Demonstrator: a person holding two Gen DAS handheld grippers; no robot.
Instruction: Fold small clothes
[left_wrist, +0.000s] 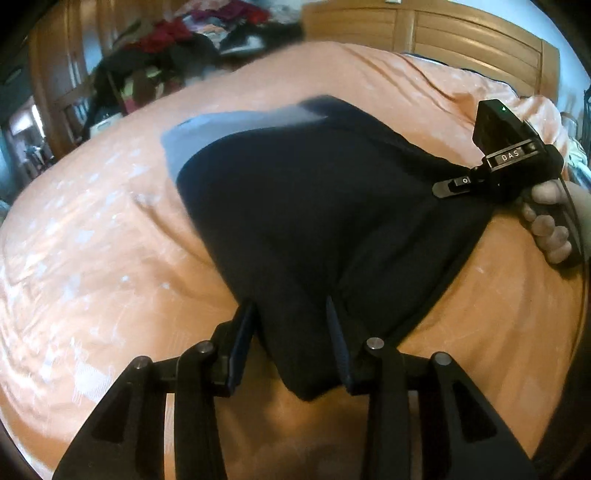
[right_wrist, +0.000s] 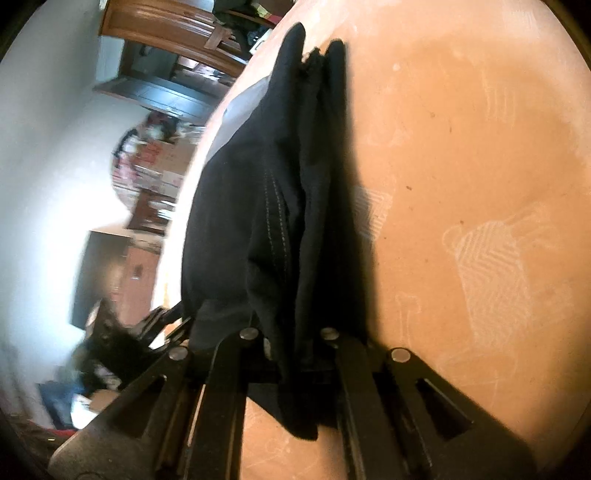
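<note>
My left gripper (left_wrist: 291, 343), at the bottom centre of its frame, has its fingers apart around a corner of the dark navy fabric garment (left_wrist: 314, 206). My right gripper (right_wrist: 291, 339) pinches bunched folds of the same garment. It spreads over the peach-orange patterned bedspread (left_wrist: 92, 240); a wooden headboard (left_wrist: 443, 33) spans the upper right.
</note>
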